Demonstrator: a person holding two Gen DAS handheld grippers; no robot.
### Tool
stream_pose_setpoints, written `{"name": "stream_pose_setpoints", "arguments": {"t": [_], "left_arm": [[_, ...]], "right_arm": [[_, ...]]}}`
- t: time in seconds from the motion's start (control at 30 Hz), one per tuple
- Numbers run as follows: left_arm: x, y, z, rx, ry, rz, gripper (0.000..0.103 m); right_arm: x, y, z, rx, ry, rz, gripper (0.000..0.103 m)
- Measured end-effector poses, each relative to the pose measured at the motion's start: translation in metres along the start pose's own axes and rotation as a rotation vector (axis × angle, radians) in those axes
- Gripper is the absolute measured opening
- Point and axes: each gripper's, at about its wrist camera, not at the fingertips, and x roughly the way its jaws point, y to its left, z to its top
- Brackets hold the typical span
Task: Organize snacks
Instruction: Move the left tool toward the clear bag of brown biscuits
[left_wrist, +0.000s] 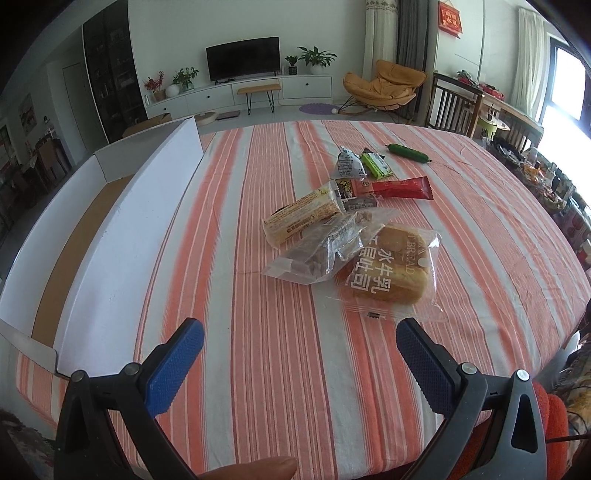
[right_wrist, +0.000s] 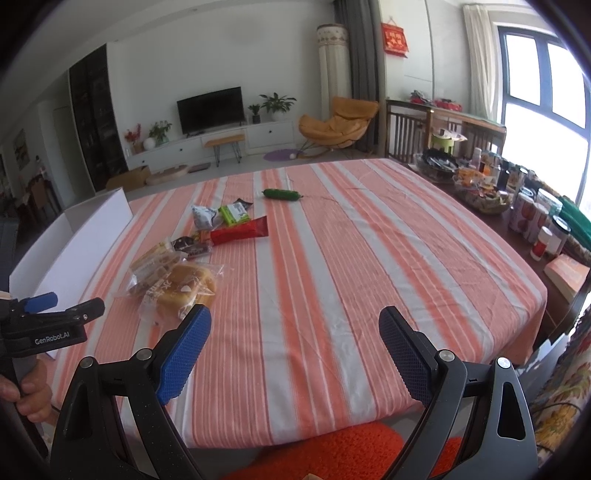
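Note:
A pile of wrapped snacks lies on the striped tablecloth (left_wrist: 280, 350): a bagged bread loaf (left_wrist: 391, 273), a clear pack of brown cakes (left_wrist: 317, 247), a long yellow bar (left_wrist: 303, 216), a red bar (left_wrist: 402, 187), a green pack (left_wrist: 376, 164), a grey pouch (left_wrist: 349, 164) and a green sausage (left_wrist: 408, 152). A white open box (left_wrist: 92, 229) lies at the left. My left gripper (left_wrist: 300, 363) is open and empty, just short of the bread. My right gripper (right_wrist: 294, 354) is open and empty above the near table edge, right of the bread (right_wrist: 183, 290). The left gripper (right_wrist: 55, 314) shows at the left of the right wrist view.
Jars, cans and baskets of items (right_wrist: 517, 206) crowd a side table at the right. An orange cushion (right_wrist: 332, 454) sits below the near table edge. Wooden chairs (left_wrist: 454, 107) stand beyond the far right corner.

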Motion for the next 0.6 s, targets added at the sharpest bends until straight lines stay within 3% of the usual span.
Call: {"name": "stream_pose_setpoints", "arguments": {"t": [0.27,0.6], "left_arm": [[0.043,0.002,-0.020,0.017,0.121,-0.011,0.103],[0.076,0.010,-0.035,0.012,0.201,-0.032,0.103]], "right_arm": [[0.006,0.004,-0.004,-0.009,0.030,0.014,0.094],[0.025,0.009,-0.014,-0.005,0.100,0.049,0.094]]}}
